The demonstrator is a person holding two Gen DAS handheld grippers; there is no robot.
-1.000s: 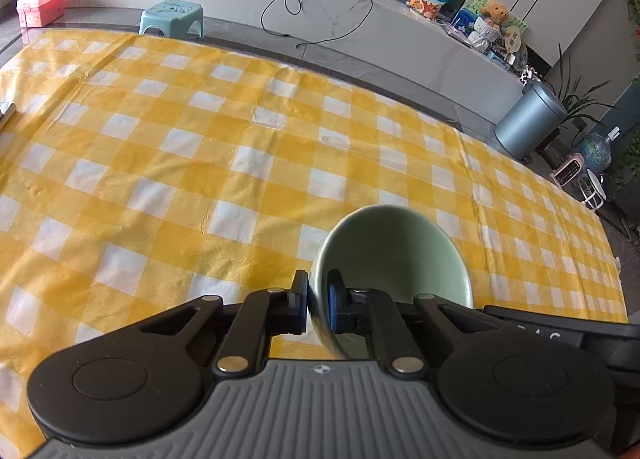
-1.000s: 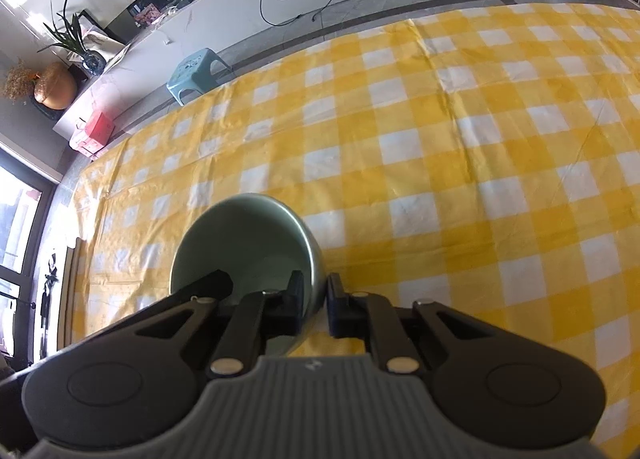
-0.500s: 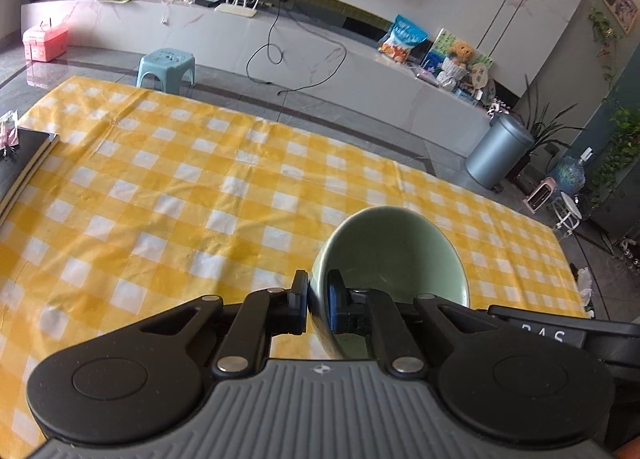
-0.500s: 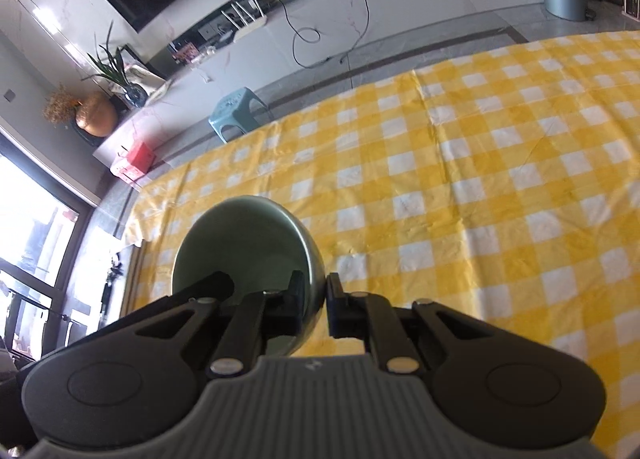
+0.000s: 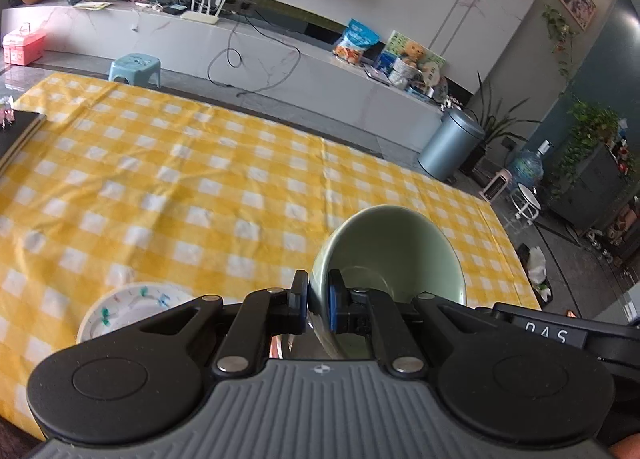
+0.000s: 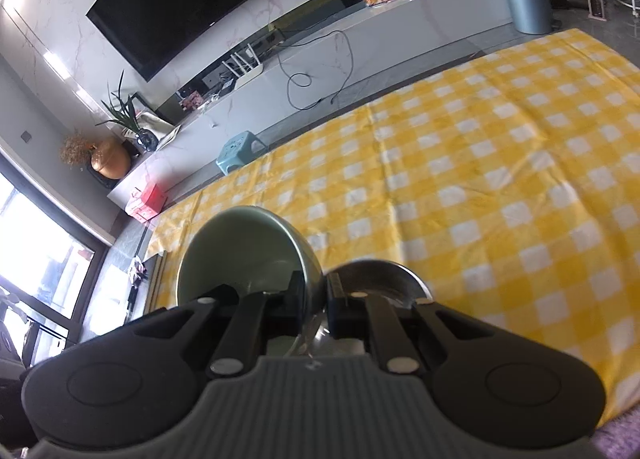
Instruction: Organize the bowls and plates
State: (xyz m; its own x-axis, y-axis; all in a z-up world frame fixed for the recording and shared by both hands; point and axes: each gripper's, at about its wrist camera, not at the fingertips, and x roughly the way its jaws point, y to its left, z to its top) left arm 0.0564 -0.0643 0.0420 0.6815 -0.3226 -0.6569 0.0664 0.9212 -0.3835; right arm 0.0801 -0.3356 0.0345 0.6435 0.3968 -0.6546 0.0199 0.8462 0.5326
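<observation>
Both grippers carrying one green bowl!
Left gripper (image 5: 317, 301) and right gripper (image 6: 317, 301) each clamp opposite rims of the bowl (image 5: 394, 247), tilted above the cloth (image 5: 200, 179), probably heading for the steel bowl (image 6: 384, 279).

A pale green bowl (image 5: 394, 243) is tilted, its rim pinched on two opposite sides, glossy inside and empty, raised above the checked worktop; a white plate (image 5: 132, 305) with small coloured marks lies flat on the cloth near the close edge; a shiny metal bowl (image 6: 384, 279) sits upright just beside the green one.
</observation>
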